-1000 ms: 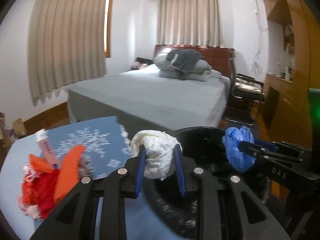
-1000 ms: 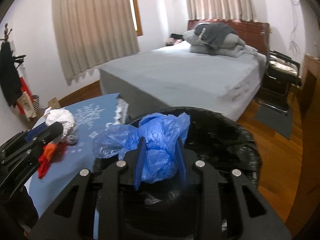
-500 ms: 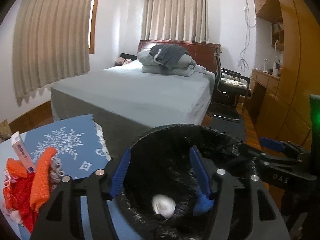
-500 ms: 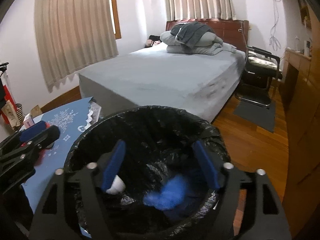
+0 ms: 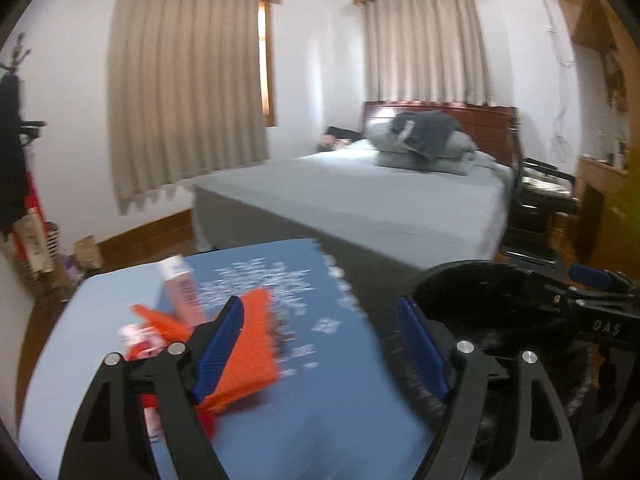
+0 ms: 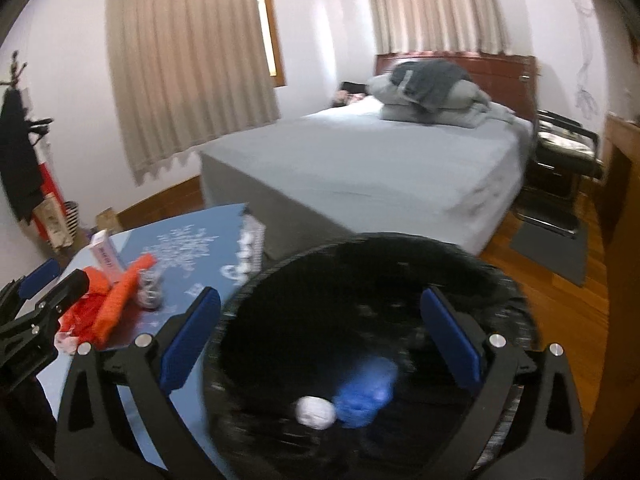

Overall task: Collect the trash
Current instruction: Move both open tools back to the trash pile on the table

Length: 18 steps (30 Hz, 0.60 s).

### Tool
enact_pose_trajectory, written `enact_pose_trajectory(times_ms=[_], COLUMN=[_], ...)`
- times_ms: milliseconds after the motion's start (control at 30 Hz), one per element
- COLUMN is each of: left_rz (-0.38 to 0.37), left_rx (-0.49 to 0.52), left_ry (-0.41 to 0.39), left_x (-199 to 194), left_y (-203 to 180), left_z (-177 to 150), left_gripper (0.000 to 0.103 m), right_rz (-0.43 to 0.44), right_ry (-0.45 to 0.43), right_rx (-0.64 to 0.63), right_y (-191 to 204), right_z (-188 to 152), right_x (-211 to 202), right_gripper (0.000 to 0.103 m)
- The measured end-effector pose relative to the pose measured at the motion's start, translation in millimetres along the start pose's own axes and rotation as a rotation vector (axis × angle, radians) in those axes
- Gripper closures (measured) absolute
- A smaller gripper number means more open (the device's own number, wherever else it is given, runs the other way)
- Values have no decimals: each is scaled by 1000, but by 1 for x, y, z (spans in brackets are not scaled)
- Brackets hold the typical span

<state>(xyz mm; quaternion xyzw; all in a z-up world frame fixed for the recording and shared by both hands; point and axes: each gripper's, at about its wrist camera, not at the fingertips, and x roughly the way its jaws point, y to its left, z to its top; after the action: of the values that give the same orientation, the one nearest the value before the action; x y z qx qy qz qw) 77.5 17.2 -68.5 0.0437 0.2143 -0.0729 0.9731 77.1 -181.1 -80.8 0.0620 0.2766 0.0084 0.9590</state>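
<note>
A black-lined trash bin stands right of the blue table. At its bottom lie a white paper wad and a crumpled blue plastic bag. My right gripper hangs above the bin, its jaws still opening, nothing between them. My left gripper is over the table's right edge, jaws opening and empty, with the orange and red wrappers just beyond its left finger. A pink box lies behind them. The bin shows at right in the left wrist view, with the right gripper above it.
A snowflake-patterned blue mat covers the table's far part. A grey bed with folded bedding stands behind, a black chair to its right on the wooden floor. Wooden cabinets line the right wall. The left gripper shows at the right wrist view's left edge.
Both grippers let go: the white wad and the blue bag dropped into the bin. Both jaws spread wide. My left gripper then swung left, back over the table toward the orange wrappers.
</note>
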Motion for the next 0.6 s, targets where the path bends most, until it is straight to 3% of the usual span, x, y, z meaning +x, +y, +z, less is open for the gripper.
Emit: enact_pose_trajectory(times_ms=[333,600], left_rz=[196,281], left_rx=[-62,-105], left_ry=[38,72], left_x=[-14,-15], left_y=[78,115], left_z=[-26,-45], left_gripper=[26,26], right_rz=[158,252], right_ry=[60,127], right_rx=[-94,-158], right_y=[92,153], right_z=[-1,-12], right_x=[35,66], right_gripper=[6,6])
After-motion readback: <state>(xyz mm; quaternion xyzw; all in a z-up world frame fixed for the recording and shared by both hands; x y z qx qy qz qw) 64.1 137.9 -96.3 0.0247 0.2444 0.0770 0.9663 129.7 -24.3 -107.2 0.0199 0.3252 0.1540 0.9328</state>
